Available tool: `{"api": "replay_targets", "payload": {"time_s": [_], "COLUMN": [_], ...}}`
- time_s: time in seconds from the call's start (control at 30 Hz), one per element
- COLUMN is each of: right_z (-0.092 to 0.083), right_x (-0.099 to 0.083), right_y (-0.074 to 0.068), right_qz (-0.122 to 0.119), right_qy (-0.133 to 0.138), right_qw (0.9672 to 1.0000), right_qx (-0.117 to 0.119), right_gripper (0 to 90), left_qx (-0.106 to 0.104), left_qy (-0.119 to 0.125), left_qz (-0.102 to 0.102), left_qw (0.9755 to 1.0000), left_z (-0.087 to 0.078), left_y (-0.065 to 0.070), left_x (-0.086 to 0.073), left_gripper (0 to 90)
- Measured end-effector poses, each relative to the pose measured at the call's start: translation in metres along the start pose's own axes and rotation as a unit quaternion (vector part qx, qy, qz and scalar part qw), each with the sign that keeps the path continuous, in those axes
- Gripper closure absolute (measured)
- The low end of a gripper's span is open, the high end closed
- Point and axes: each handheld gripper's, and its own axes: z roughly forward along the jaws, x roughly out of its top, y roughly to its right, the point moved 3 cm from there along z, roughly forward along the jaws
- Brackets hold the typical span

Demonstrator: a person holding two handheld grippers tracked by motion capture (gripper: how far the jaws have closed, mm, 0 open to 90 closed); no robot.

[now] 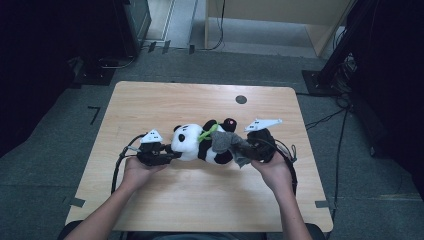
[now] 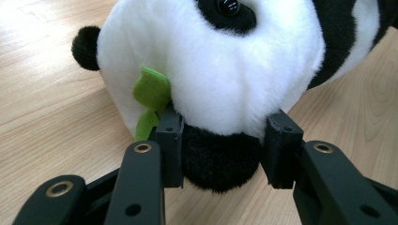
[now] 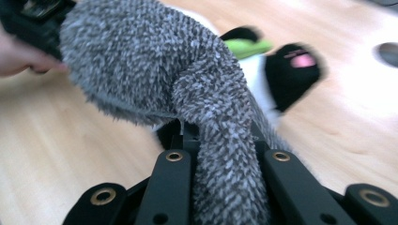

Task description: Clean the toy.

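Observation:
A black-and-white panda plush (image 1: 192, 145) lies on its side in the middle of the wooden table (image 1: 200, 200). My left gripper (image 1: 172, 156) comes in from the left and is shut on the panda's head end. In the left gripper view its jaws (image 2: 220, 150) squeeze a black ear (image 2: 218, 164) below the white head (image 2: 211, 70), beside a green felt leaf (image 2: 150, 91). My right gripper (image 1: 248, 149) is shut on a grey fuzzy cloth (image 1: 227, 141) draped over the panda's body. That cloth (image 3: 187, 79) runs down between the right gripper's (image 3: 218, 136) jaws, with a black foot with a pink pad (image 3: 295, 70) behind it.
A round dark hole (image 1: 241, 99) sits in the tabletop near the far edge. Cables (image 1: 120, 165) trail from both grippers across the table. Black stands and cables (image 1: 345, 85) line the carpet to the right, and a wooden cabinet (image 1: 280, 20) stands behind the table.

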Motion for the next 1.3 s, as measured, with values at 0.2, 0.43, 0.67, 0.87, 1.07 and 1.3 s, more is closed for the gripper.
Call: {"api": "replay_targets", "payload": {"time_s": [0.2, 0.43, 0.67, 0.87, 1.07, 1.3], "right_z": [-0.008, 0.013, 0.075, 0.115, 0.109, 0.095], "right_x": [0.012, 0.045, 0.062, 0.05, 0.035, 0.009], "right_y": [-0.001, -0.03, -0.069, -0.086, -0.084, -0.074], "right_qz": [0.012, 0.005, -0.013, -0.036, -0.058, -0.073], "right_qy": [0.037, 0.058, 0.027, -0.001, -0.001, -0.012], "right_qw": [0.9992, 0.9976, 0.9986, 0.9993, 0.9982, 0.997], "right_qx": [0.005, 0.037, 0.043, 0.015, 0.017, 0.024], "right_gripper": [79.9, 79.4, 79.0, 79.0, 79.3, 79.5], "left_qx": [0.0, 0.0, 0.002, 0.002, -0.003, -0.008], "left_qy": [0.003, 0.005, 0.007, 0.006, 0.001, 0.002], "left_qz": [-0.002, -0.01, -0.009, -0.021, -0.029, -0.027], "left_qw": [1.0, 0.9999, 0.9999, 0.9998, 0.9996, 0.9996], "left_z": [-0.002, -0.003, -0.004, -0.004, -0.004, -0.004], "left_y": [0.001, 0.004, 0.004, 0.004, 0.003, 0.003], "left_x": [0.002, 0.002, 0.002, 0.001, 0.001, 0.0], "left_gripper": [58.4, 58.2, 58.2, 58.1, 58.3, 58.4]}}
